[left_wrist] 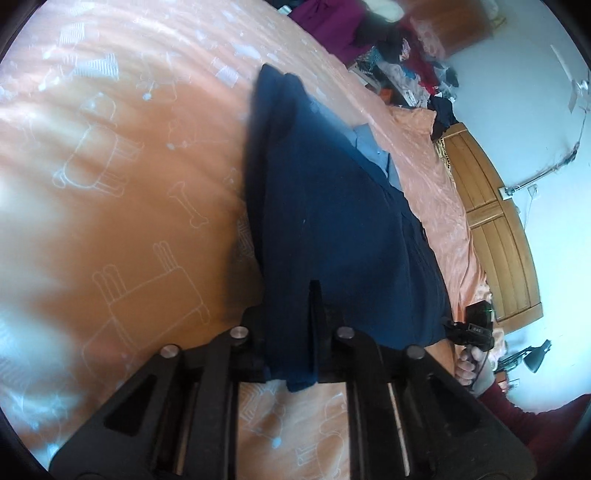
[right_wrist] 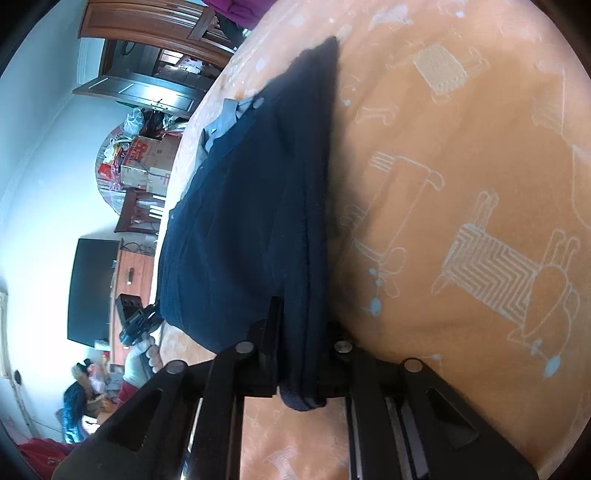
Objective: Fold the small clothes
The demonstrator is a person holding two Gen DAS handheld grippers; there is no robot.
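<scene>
A dark navy garment [left_wrist: 325, 221] hangs stretched above the orange bedspread [left_wrist: 110, 184]. A light blue piece [left_wrist: 369, 144] shows at its far edge. My left gripper [left_wrist: 295, 325] is shut on one near corner of the garment; the cloth covers most of the fingers. My right gripper [right_wrist: 299, 332] is shut on the other corner of the same navy garment [right_wrist: 251, 206], with cloth bunched below the fingers. The right gripper also shows in the left wrist view [left_wrist: 472, 328], and the left gripper in the right wrist view [right_wrist: 136, 325].
The bedspread [right_wrist: 461, 184] has white dog and bone drawings. A wooden headboard [left_wrist: 491, 225] and a heap of clothes [left_wrist: 406, 55] lie past the bed. A black TV [right_wrist: 92, 288], cardboard boxes [right_wrist: 147, 162] and a wooden door [right_wrist: 147, 26] stand beyond the bed's edge.
</scene>
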